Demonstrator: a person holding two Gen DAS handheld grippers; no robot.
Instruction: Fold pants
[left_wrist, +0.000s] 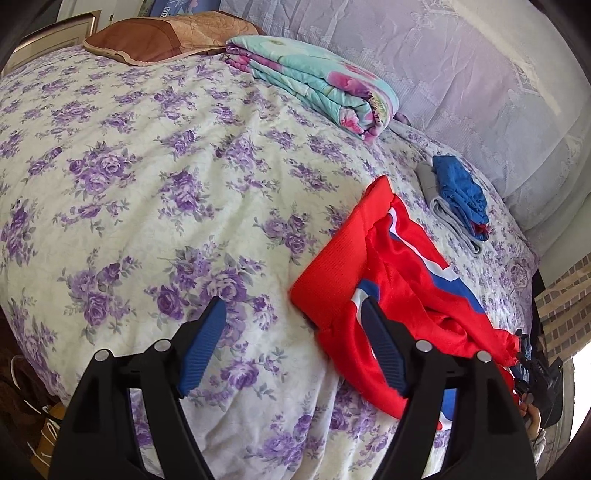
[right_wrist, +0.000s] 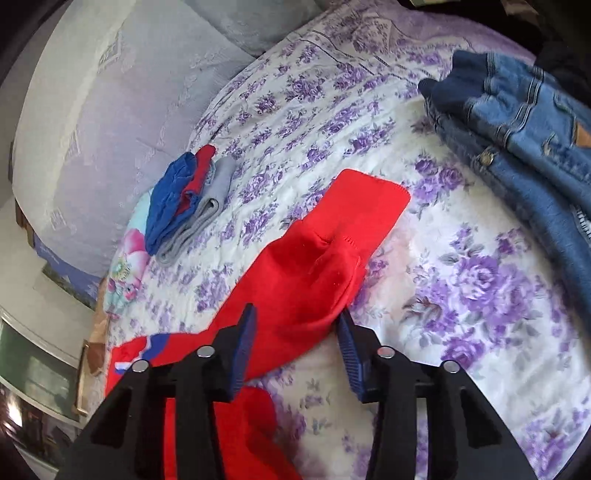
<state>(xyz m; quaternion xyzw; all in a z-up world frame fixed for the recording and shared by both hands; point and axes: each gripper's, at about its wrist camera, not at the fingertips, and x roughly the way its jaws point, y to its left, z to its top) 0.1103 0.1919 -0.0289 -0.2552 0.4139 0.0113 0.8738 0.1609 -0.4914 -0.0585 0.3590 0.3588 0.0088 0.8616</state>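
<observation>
Red pants (left_wrist: 369, 258) with blue and white stripes lie crumpled on the floral bed sheet (left_wrist: 147, 184), right of centre in the left wrist view. My left gripper (left_wrist: 291, 310) is open just above the bed. Its right finger (left_wrist: 384, 350) hangs over the red fabric and its left finger over bare sheet. In the right wrist view a red leg of the pants (right_wrist: 314, 258) runs from its ribbed cuff (right_wrist: 369, 195) down into my right gripper (right_wrist: 297, 328). The fabric fills the gap there and both blue pads touch it.
A small folded pile of blue, red and grey clothes (right_wrist: 184, 192) lies beyond the pants. Denim clothing (right_wrist: 517, 129) is heaped at the right. A folded turquoise quilt (left_wrist: 317, 81) and a brown pillow (left_wrist: 162, 37) lie at the far end. A lavender padded surface (left_wrist: 480, 74) borders the bed.
</observation>
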